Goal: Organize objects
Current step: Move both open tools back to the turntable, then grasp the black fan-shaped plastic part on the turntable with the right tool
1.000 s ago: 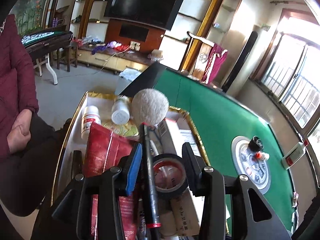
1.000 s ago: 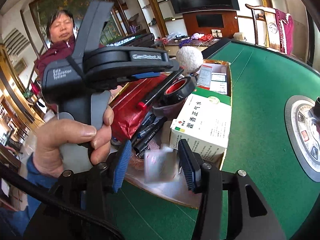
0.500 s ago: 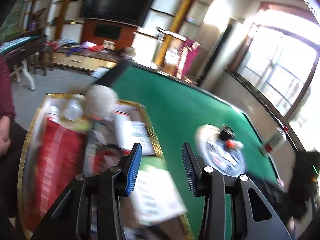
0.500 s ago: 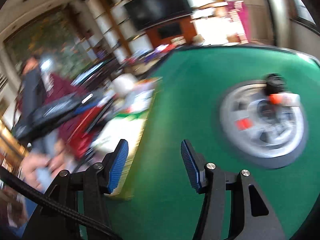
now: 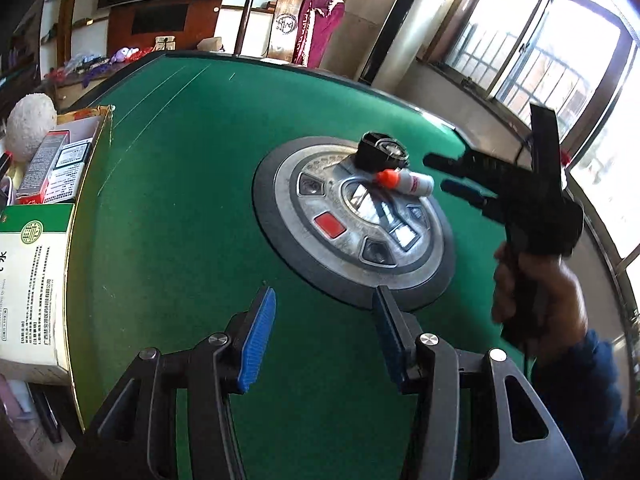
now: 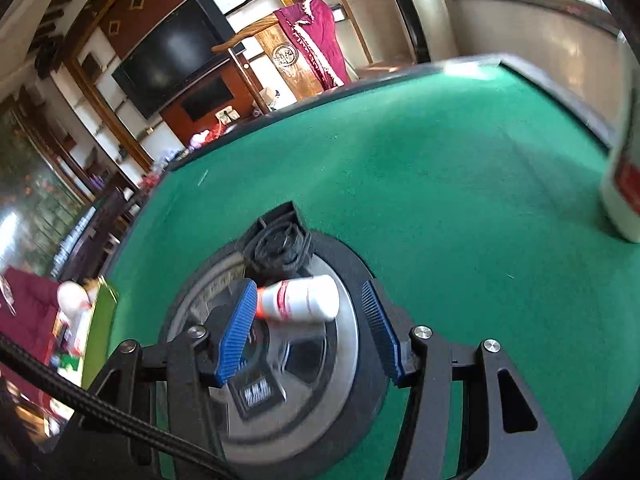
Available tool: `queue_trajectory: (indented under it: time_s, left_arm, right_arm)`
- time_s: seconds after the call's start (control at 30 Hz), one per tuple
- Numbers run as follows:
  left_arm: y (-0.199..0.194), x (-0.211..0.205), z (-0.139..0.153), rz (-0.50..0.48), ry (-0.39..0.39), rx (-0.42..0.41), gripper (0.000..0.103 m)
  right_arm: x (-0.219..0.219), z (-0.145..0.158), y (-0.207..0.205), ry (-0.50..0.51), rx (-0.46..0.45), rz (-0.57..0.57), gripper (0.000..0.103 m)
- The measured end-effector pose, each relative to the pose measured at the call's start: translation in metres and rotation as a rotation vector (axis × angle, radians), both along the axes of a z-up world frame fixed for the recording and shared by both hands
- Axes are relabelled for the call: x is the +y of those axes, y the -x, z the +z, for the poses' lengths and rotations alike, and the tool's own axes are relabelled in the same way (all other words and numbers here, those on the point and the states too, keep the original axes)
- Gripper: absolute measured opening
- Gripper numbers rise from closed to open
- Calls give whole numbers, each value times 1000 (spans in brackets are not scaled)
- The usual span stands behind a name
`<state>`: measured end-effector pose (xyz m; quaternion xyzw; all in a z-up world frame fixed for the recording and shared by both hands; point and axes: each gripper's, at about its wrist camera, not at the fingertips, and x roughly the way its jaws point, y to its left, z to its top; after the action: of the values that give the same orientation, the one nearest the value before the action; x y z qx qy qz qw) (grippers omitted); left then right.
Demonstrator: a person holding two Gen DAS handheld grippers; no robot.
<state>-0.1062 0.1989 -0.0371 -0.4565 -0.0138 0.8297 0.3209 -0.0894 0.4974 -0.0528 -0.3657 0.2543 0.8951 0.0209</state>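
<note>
A small white bottle with an orange cap (image 5: 408,181) lies on its side on the round silver console (image 5: 320,184) in the middle of the green table. A black coiled item (image 5: 382,155) sits just behind it. My right gripper (image 6: 310,326) is open and hovers over the console, its blue pads (image 6: 240,328) on either side of the bottle (image 6: 304,298) without touching it. From the left wrist view the right gripper (image 5: 460,180) shows beside the bottle. My left gripper (image 5: 324,336) is open and empty above the green felt, short of the console.
A gold-rimmed tray (image 5: 76,248) at the table's left edge holds a green and white box (image 5: 32,280), smaller boxes (image 5: 56,172) and a white pompom (image 5: 30,124). A white and red bottle (image 6: 624,184) stands at the right edge of the right wrist view.
Both grippers have swung away from the tray to the table's centre. The left gripper no longer straddles the pen and tape. The right gripper has come down over the small white bottle.
</note>
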Motion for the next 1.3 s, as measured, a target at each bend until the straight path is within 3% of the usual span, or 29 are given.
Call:
queue_trajectory:
  time_s: [0.23, 0.37, 0.4, 0.47, 0.53, 0.57, 0.63, 0.77, 0.97, 1.07, 1.2, 1.3]
  left_arm:
    - [6, -11, -3, 28, 30, 8, 44]
    - [10, -15, -10, 38, 34, -20, 44]
    - [11, -14, -11, 40, 30, -24, 44]
    - [12, -13, -12, 41, 28, -27, 44]
    - [12, -14, -14, 42, 31, -35, 44]
    - [13, -14, -16, 41, 31, -40, 44]
    - [12, -15, -17, 44, 33, -45, 44]
    - [13, -12, -21, 37, 48, -55, 44]
    - [13, -11, -23, 34, 54, -55, 44]
    - [11, -11, -21, 29, 61, -51, 44]
    - [8, -8, -21, 19, 68, -46, 44]
    - [6, -8, -20, 17, 71, -42, 44]
  right_arm:
    - [-8, -17, 17, 92, -13, 74, 55]
    - [-42, -19, 3, 183, -57, 266, 55]
    - [-50, -16, 2, 164, -68, 290, 55]
    - [-52, 0, -1, 60, -39, 223, 58]
    - [-54, 14, 0, -112, -5, 139, 77]
    - [-58, 20, 4, -246, 4, 98, 83]
    - [-63, 23, 15, -358, 1, 116, 85]
    - [-68, 12, 44, -346, -56, 194, 85]
    - [-84, -13, 78, -482, -138, 232, 85]
    - [-85, -19, 82, -486, -140, 235, 84]
    - [-77, -19, 77, -420, -124, 210, 58]
    - [-74, -17, 67, -394, -125, 157, 52]
